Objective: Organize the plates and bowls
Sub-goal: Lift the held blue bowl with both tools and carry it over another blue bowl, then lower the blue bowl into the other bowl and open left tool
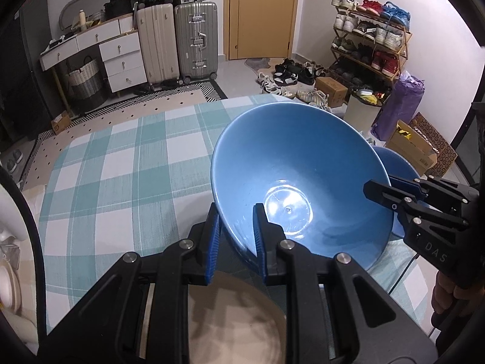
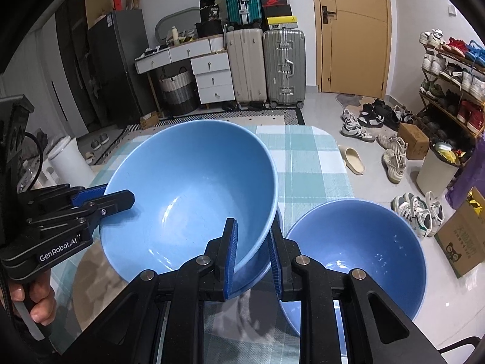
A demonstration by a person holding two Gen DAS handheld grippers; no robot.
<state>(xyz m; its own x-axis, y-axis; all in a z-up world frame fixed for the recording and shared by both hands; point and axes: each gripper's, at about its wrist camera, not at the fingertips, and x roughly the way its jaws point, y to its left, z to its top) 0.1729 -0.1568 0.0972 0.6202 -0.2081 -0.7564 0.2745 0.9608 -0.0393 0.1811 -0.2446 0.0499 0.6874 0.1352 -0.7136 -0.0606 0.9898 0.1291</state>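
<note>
A large blue bowl [image 1: 303,157] [image 2: 188,176] hangs tilted above the table, held by both grippers. My left gripper [image 1: 235,212] [image 2: 118,192] is shut on the bowl's near-left rim, one finger inside and one outside. My right gripper [image 2: 253,227] [image 1: 379,186] is shut on the opposite rim in the same way. A smaller blue bowl [image 2: 357,242] [image 1: 394,163] stands upright on the table just right of the large one. A tan plate [image 1: 236,318] [image 2: 91,273] lies under the held bowl, partly hidden by the grippers.
The table [image 1: 121,166] [image 2: 309,157] wears a teal and white checked cloth. White dishware [image 1: 9,273] shows at its left edge. Past the table are shoes [image 2: 394,163], a cardboard box [image 2: 460,242], a white bin [image 1: 360,112] and suitcases [image 1: 197,39].
</note>
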